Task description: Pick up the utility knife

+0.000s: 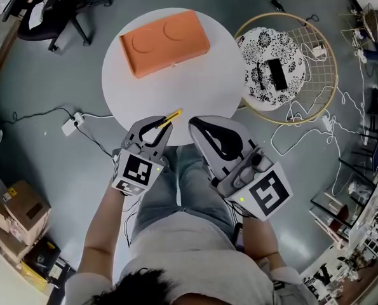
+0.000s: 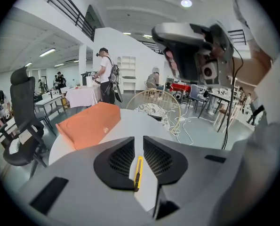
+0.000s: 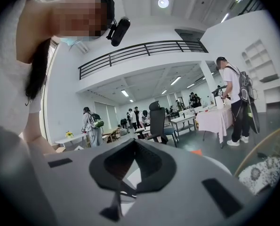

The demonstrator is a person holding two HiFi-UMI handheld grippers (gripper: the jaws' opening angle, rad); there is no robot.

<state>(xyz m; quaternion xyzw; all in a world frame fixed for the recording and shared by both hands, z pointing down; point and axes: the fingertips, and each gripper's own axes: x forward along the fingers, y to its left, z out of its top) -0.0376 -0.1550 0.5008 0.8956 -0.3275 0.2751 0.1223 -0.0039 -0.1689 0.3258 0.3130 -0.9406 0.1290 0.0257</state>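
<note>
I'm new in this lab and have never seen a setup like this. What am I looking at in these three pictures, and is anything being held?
There is no robot here. A person holds a two-jaw gripper in each hand. The top-down picture comes from a camera on the person's head. The other two come from cameras riding on each gripper, looking along its jaws.

In front stands a round white table with an orange box on it.

The left gripper is shut on a yellow knife. From above, the knife pokes out of the jaws over the table's near edge. The right gripper has its jaws together with nothing between them.
</note>
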